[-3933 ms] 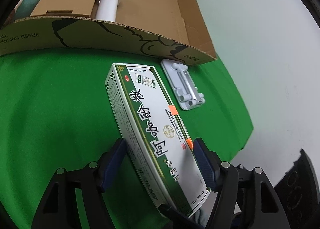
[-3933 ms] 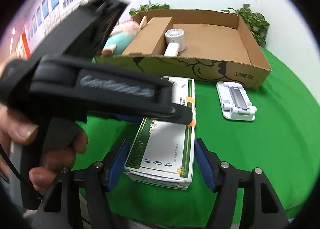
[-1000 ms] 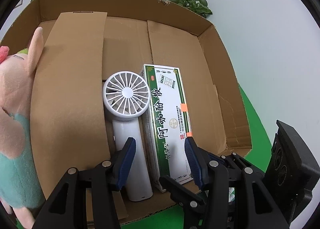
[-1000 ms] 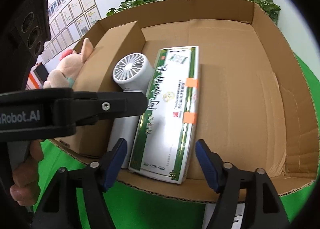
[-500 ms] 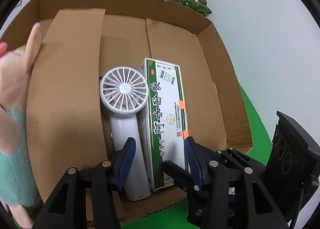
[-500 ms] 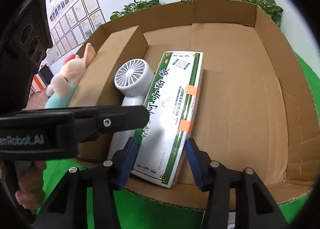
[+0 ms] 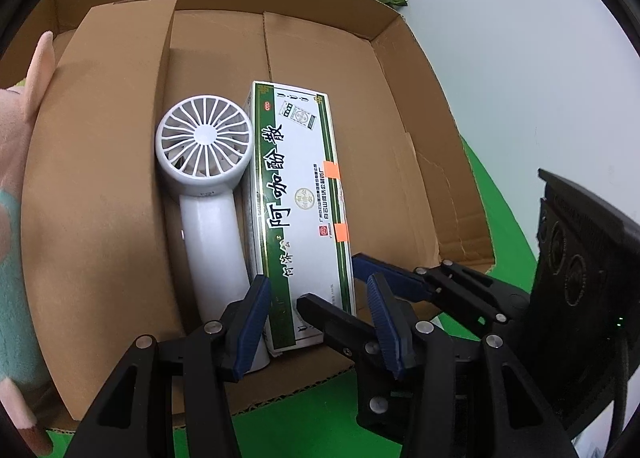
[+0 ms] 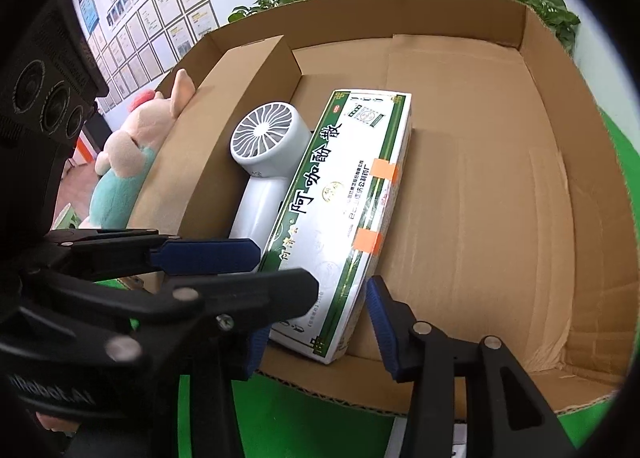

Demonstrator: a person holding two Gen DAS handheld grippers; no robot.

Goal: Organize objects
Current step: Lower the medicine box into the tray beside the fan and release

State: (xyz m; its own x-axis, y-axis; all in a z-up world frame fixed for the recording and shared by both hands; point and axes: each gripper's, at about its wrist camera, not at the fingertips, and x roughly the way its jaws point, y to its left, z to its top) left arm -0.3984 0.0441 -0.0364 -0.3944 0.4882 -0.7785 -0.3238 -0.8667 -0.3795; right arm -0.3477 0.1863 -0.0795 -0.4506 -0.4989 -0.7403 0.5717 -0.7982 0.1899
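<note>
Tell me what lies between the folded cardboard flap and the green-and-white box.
The white handheld fan, lying flat against the green-and-white box beside the cardboard flap; both wrist views show it.

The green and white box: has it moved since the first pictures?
Yes. The green and white box went from the green cloth into the cardboard box, beside the white fan.

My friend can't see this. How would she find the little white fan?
Look inside the big cardboard box on the green cloth. Along its left side a folded cardboard flap leans in, and a long green-and-white medicine box lies in the middle. The handheld fan lies between them, touching the medicine box: all white, with a round spoked grille on top and a smooth handle below.
</note>
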